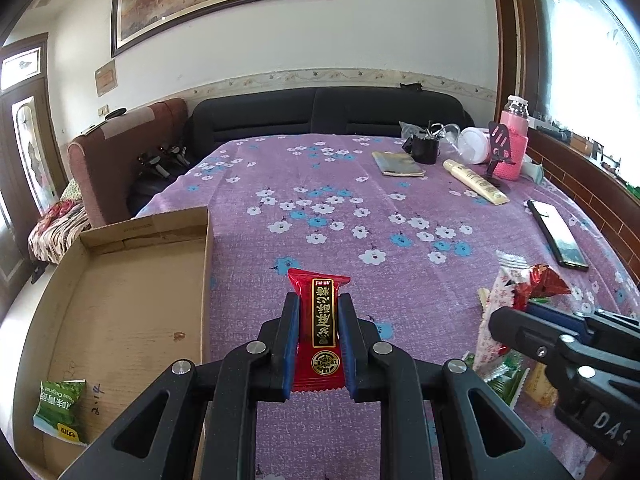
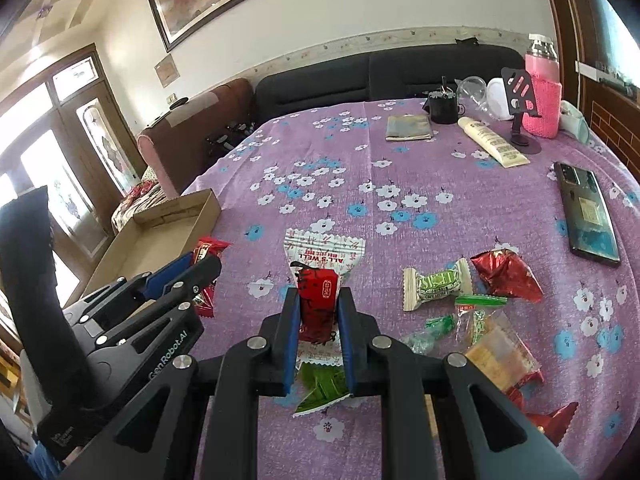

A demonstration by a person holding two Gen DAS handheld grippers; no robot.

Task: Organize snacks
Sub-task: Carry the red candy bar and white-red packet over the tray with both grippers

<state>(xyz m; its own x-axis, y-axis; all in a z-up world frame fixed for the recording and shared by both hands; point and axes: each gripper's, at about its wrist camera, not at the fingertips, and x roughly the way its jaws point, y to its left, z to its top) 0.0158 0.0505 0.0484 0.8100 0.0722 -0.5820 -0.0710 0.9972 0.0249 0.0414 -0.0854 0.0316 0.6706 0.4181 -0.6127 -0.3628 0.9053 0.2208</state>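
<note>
My left gripper [image 1: 318, 300] is shut on a red candy packet with a black and gold label [image 1: 323, 328], held above the purple flowered cloth just right of the cardboard box [image 1: 120, 280]. A green snack packet [image 1: 60, 410] lies in the box's near left corner. My right gripper [image 2: 318, 298] is shut on a white and red snack packet [image 2: 320, 280] over the snack pile. In the right wrist view the left gripper [image 2: 204, 264] shows at the left with the red packet [image 2: 208, 250] in its jaws. The right gripper [image 1: 516, 320] appears at the lower right of the left wrist view.
Loose snacks lie on the cloth: a green-labelled candy [image 2: 436, 284], a red foil packet [image 2: 506, 274], a yellow biscuit pack [image 2: 500, 350]. A phone [image 2: 588, 214] lies at the right. A cream tube [image 2: 492, 142], pink bottle [image 2: 542, 92], black cup [image 2: 442, 106] stand at the back.
</note>
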